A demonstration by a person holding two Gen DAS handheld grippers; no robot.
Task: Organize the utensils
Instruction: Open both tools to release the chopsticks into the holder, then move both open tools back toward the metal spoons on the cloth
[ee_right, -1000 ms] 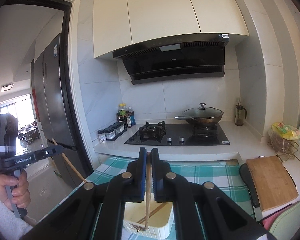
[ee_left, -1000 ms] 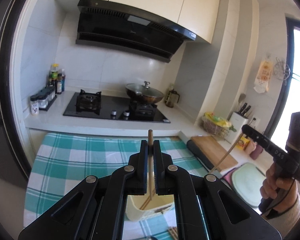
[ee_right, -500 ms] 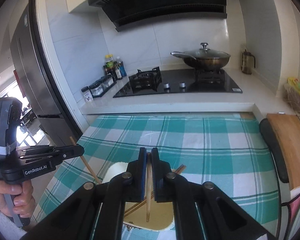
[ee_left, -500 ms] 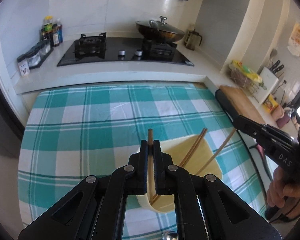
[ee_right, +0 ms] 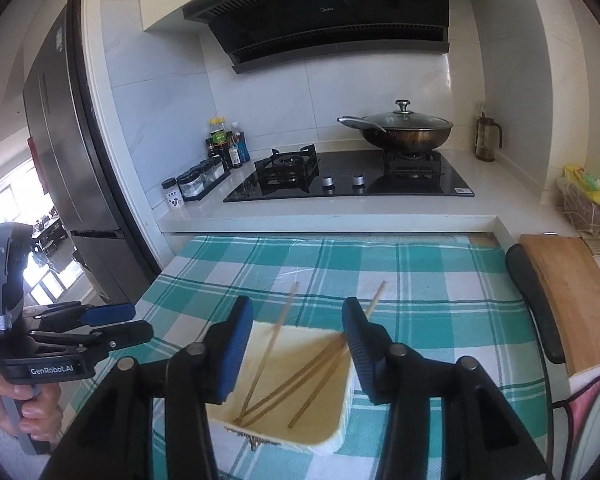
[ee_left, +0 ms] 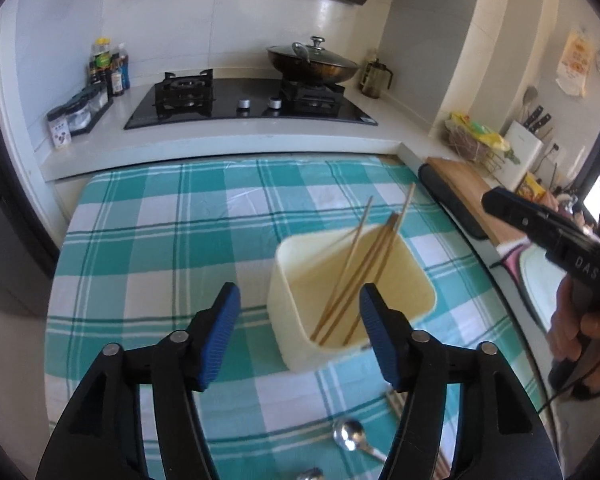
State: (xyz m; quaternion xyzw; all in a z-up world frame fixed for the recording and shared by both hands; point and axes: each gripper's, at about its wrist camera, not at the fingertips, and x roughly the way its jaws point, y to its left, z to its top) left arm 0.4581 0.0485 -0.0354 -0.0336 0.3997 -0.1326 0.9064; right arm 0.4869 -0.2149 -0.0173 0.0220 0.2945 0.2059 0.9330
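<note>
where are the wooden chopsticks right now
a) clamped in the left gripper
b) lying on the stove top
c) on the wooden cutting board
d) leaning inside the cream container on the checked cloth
d: the chopsticks stand slanted inside the cream container, their tips poking over its far rim, while the left gripper and right gripper are both open with nothing held between their pads.

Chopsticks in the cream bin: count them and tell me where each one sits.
4. All lean inside the cream bin: one chopstick on the left, a close pair, and a fourth chopstick rightmost, partly behind the left claw's finger. More may be hidden.
</note>
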